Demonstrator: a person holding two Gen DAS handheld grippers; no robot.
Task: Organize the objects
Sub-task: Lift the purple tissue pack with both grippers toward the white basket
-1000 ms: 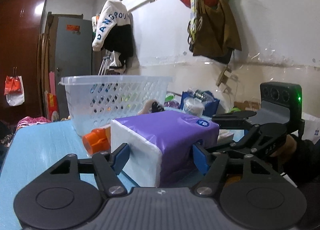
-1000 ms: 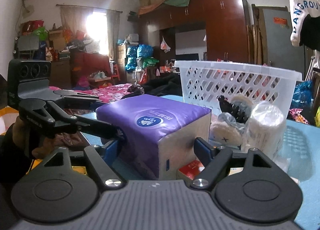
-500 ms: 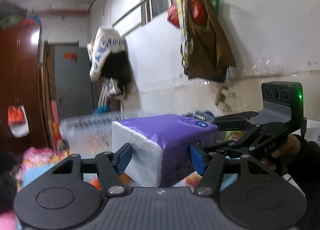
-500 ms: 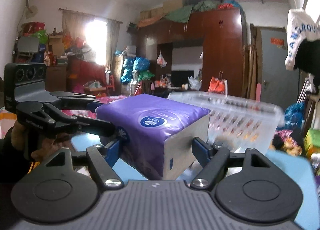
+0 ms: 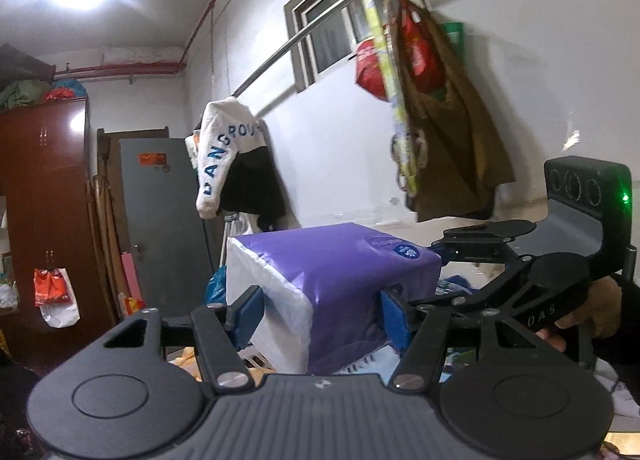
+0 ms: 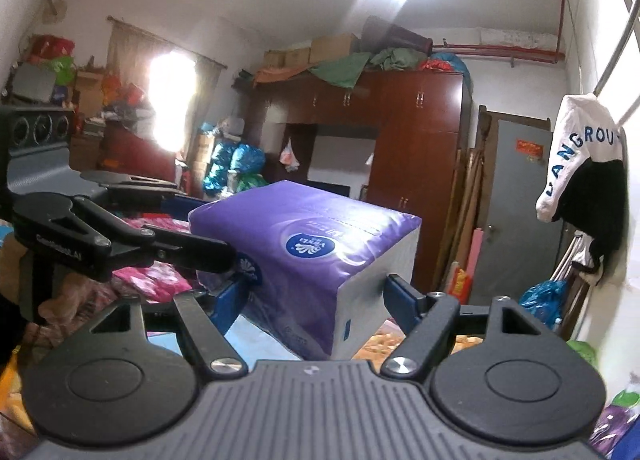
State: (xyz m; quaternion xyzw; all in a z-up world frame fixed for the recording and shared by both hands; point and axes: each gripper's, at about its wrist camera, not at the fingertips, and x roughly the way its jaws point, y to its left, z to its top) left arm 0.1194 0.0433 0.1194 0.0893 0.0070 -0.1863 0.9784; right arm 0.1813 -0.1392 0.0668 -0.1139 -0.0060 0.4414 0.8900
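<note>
In the left wrist view, a purple tissue pack (image 5: 332,280) is seen held in the air between the blue pads (image 5: 250,314) of the left gripper (image 5: 320,316), whose jaws stand partly open and are pressed against the pack's two sides. The right gripper (image 5: 436,260) is seen from the side at the pack's far end, with a hand (image 5: 576,320) on its handle. Only here are the window (image 5: 344,19), the brown bag (image 5: 448,147) and the red bag (image 5: 370,67) on the wall shown.

In the right wrist view, the same pack (image 6: 316,252) is clamped between the pads of the right gripper (image 6: 316,300), its jaws set wide on the pack. The left gripper (image 6: 236,256) is seen gripping the pack's left end. Only this view shows the wardrobe (image 6: 416,163), the curtained window (image 6: 168,99) and the boxes (image 6: 332,47) stacked on top.

A white sleeve (image 5: 224,155) on a rail appears in both views.
</note>
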